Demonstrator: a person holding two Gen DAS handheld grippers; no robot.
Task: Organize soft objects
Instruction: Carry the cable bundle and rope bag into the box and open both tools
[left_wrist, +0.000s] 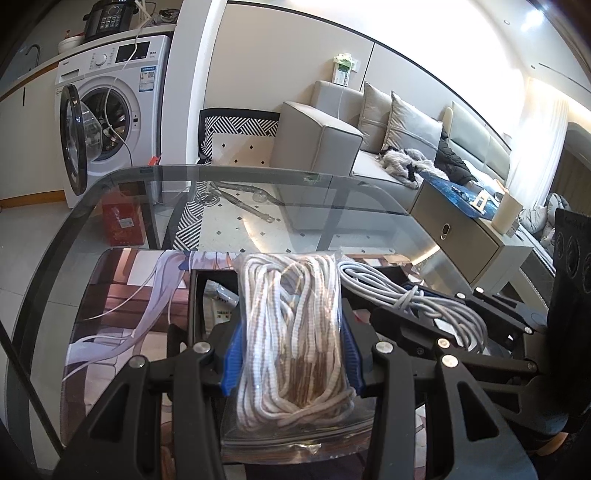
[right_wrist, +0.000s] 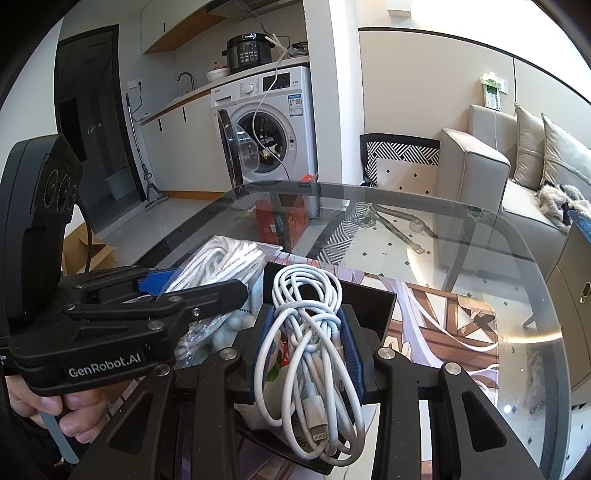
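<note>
Rope in a clear bag (left_wrist: 295, 332) sits clenched between the blue pads of the left gripper (left_wrist: 291, 354), and the right gripper (right_wrist: 308, 354) grips a bundle of white cable (right_wrist: 310, 343) — both are held over the black box (right_wrist: 373, 306) on the glass table (right_wrist: 480, 236). To do this step well, I would lower each hand until its bundle rests inside the box, then release the 2 one after the other, so that loose loops do not catch on the wall.

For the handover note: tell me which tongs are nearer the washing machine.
Left. The left tongs, clamped on the bagged rope, sit on the washing machine side of the table; the right tongs, holding the white cable, are on the sofa side.
</note>
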